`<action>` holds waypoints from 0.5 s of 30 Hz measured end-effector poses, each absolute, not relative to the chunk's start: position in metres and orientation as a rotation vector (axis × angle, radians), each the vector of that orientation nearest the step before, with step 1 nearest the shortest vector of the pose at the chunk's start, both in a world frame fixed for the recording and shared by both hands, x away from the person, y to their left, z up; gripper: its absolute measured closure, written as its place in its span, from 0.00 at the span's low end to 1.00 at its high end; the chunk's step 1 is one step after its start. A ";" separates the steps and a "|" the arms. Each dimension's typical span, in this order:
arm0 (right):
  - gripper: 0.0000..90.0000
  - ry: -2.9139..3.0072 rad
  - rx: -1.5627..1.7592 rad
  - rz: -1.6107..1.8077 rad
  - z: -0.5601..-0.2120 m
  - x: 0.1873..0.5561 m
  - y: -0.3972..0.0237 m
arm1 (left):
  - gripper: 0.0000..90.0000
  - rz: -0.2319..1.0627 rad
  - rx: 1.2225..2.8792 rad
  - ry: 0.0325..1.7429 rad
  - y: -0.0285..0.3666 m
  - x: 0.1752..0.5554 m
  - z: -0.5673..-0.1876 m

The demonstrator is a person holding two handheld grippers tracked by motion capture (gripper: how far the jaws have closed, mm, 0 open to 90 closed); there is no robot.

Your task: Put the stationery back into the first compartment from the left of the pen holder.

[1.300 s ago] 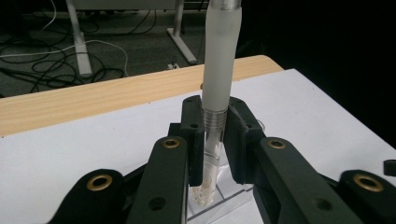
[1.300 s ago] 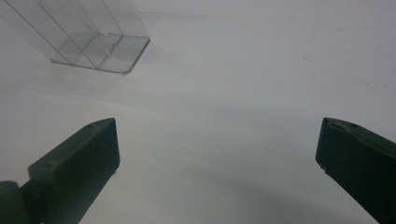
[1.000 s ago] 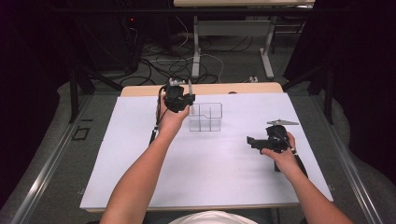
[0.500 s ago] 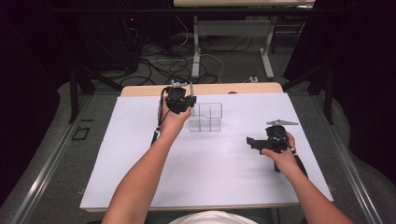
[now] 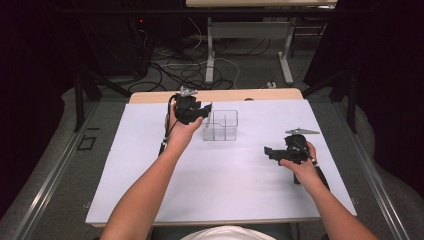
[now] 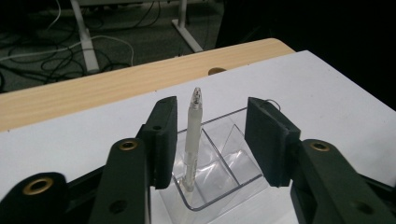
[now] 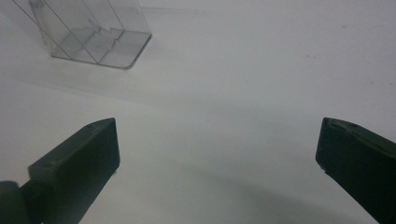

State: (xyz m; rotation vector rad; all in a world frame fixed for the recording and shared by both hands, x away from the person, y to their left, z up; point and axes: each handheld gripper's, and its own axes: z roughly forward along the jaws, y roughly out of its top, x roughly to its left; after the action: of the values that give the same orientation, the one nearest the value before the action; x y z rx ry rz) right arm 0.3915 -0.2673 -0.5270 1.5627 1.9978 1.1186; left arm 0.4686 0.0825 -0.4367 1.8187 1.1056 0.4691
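A clear plastic organizer with several compartments stands on the white sheet toward the back. A translucent pen stands upright in its near-left compartment, leaning on the wall. My left gripper hovers just over it. Its jaws have just been opening, and the pen rises between them without touching either pad. In the high view the left gripper sits at the organizer's left edge. My right gripper rests low at the right, jaws open wide over bare sheet, with the organizer farther off.
The white sheet covers most of the wooden table, whose bare strip runs along the back edge. Beyond it lie floor cables and the legs of another table.
The left gripper's jaws stand wider apart than before, at the organizer's left side. The left hand has barely shifted. The right hand and gripper have stayed put.
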 end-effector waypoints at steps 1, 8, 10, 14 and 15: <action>0.00 1.998 1.563 1.118 -0.527 0.392 -0.267 | 0.57 0.472 1.828 1.097 0.085 0.467 -0.436; 0.00 1.996 1.568 1.117 -0.527 0.391 -0.267 | 0.40 0.503 1.801 1.070 0.101 0.456 -0.432; 0.00 1.997 1.564 1.115 -0.527 0.392 -0.267 | 0.37 0.505 1.799 1.073 0.106 0.453 -0.433; 0.00 1.997 1.569 1.115 -0.527 0.392 -0.266 | 0.35 0.487 1.792 1.098 0.116 0.447 -0.436; 0.00 1.996 1.569 1.114 -0.527 0.391 -0.266 | 0.35 0.487 1.790 1.104 0.119 0.445 -0.438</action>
State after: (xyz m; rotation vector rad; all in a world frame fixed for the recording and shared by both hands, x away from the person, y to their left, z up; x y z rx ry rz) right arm 0.3914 -0.2664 -0.5267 1.5693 1.9964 1.1143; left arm 0.4451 0.1190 -0.4378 1.7900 1.1041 0.4867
